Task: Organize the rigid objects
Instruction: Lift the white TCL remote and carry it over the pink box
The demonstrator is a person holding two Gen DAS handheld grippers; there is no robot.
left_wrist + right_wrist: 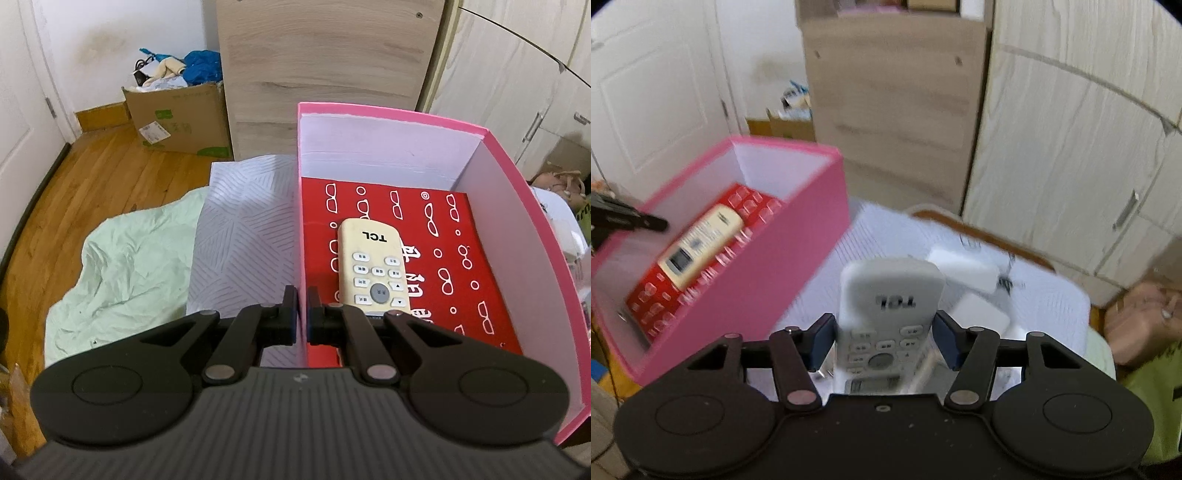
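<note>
A pink box (517, 206) stands open on a white patterned cloth (243, 236). On its bottom lies a red flat pack (461, 266) printed with glasses, and a cream TCL remote (371, 266) rests on top of that. My left gripper (301, 314) is shut on the box's left wall, one finger inside and one outside. In the right wrist view, my right gripper (884, 341) is shut on a white TCL remote (892, 291), held above the cloth to the right of the pink box (783, 258). The cream remote (701, 243) shows inside.
Two white adapters (964, 273) lie on the cloth beyond the held remote. A wooden cabinet (325, 74) and pale wardrobe doors (1071, 166) stand behind. On the floor at the left are a cardboard box (177, 118) and a green sheet (122, 266).
</note>
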